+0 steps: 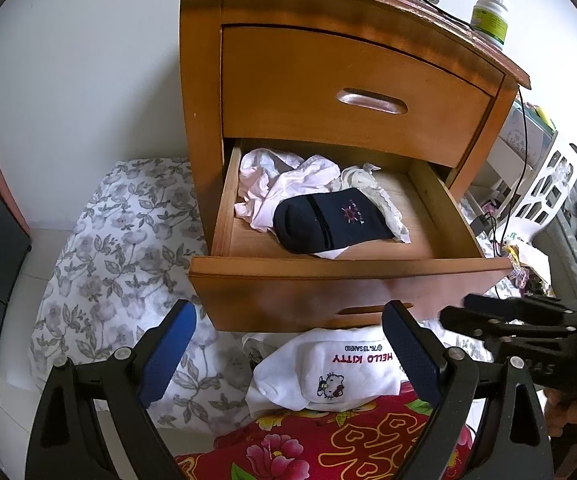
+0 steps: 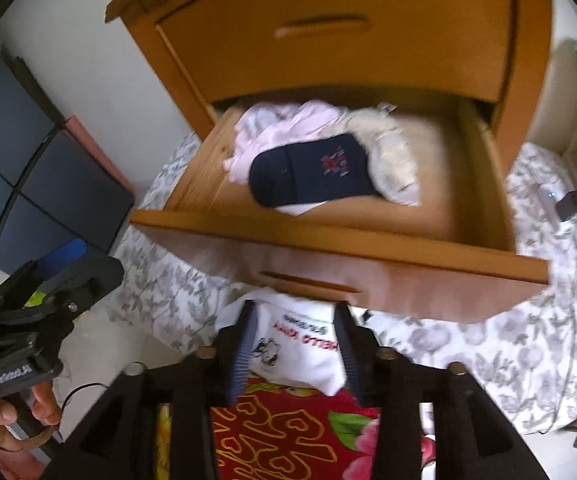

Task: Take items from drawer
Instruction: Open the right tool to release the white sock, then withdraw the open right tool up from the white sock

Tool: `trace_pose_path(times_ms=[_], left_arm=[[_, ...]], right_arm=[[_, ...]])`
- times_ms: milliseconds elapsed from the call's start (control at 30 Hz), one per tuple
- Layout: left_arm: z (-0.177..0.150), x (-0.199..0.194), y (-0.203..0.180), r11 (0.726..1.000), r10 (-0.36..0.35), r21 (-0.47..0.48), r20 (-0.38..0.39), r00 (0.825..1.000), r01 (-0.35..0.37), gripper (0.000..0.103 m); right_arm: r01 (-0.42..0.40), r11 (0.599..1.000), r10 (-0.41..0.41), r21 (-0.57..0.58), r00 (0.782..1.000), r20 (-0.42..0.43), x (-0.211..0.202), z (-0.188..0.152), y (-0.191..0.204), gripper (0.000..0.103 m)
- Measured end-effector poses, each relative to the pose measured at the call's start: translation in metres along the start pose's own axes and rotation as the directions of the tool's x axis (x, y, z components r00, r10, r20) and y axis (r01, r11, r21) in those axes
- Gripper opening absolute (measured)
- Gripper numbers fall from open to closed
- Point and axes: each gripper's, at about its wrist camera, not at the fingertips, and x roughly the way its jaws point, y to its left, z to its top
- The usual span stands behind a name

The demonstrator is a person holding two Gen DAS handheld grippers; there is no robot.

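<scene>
Drawer (image 1: 352,276) open; navy sock (image 1: 330,220) inside it — soft, light. I'd pinch its cuff. Left gripper (image 1: 288,348) and right gripper (image 2: 294,346) — both released, empty.

The open lower drawer (image 1: 440,216) holds a navy sock (image 1: 330,220) lying on crumpled pink cloth (image 1: 272,184); below it, a white Hello Kitty sock (image 1: 328,376) lies on a red floral blanket (image 1: 328,448).
</scene>
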Motion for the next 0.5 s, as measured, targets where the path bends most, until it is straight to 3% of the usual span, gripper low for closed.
trace_pose_path(times_ms=[67,300,500], left_arm=[[0.0,-0.001,-0.001,1.0,0.001,0.003,0.002,1.0,-0.001,0.094],[0.0,0.0,-0.003,1.0,0.007,0.006,-0.008,1.0,-0.007,0.094],[0.0,0.003,-0.005,1.0,0.009,0.017,-0.014,1.0,-0.008,0.094]], right_arm=[[0.025,1.0,-0.025,0.006,0.999,0.02,-0.006,-0.002,-0.003,0.051],[0.085,0.994,-0.088,0.069,0.996,0.035,-0.014,-0.008,-0.021,0.073],[0.106,0.991,-0.109,0.075,0.993,0.039,-0.014,-0.013,-0.024,0.083]])
